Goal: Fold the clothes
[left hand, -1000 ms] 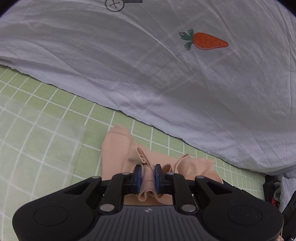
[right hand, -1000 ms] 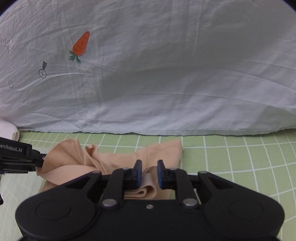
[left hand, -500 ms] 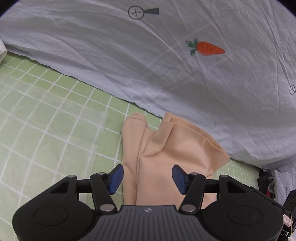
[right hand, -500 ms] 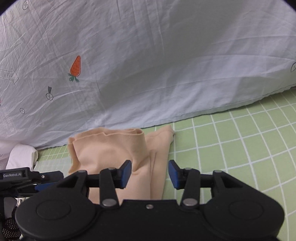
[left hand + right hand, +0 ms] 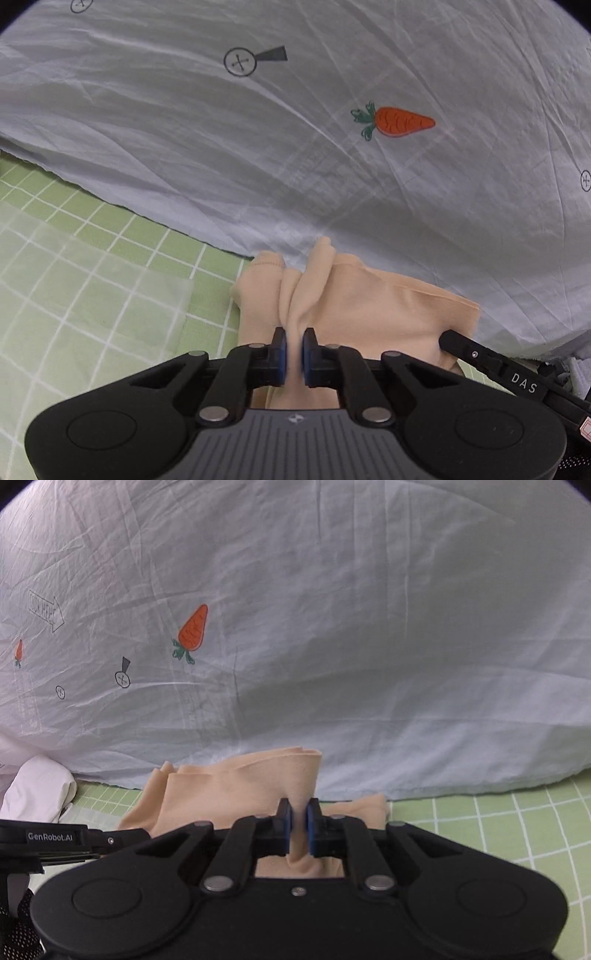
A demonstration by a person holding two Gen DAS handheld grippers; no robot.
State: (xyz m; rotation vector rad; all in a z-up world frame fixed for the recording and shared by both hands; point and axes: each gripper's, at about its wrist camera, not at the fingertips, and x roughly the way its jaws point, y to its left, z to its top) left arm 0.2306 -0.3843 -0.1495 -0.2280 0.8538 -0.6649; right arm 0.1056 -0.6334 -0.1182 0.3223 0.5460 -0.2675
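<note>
Your left gripper (image 5: 293, 349) pinches a bunched ridge of the beige garment (image 5: 384, 317); your right gripper (image 5: 299, 825) clamps its other fold. It lies on the green grid mat (image 5: 110, 266), beside the carrot-print sheet (image 5: 332, 147); its near edge is hidden behind both grippers.

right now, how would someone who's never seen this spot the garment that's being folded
Find the big pale blue sheet with carrot prints, draped over the green grid mat. At its lower edge lies a small peach-beige garment, pinched by the left hand-held gripper and the right hand-held gripper. It is the only skin-toned cloth there; the bundle beside it is white.
</note>
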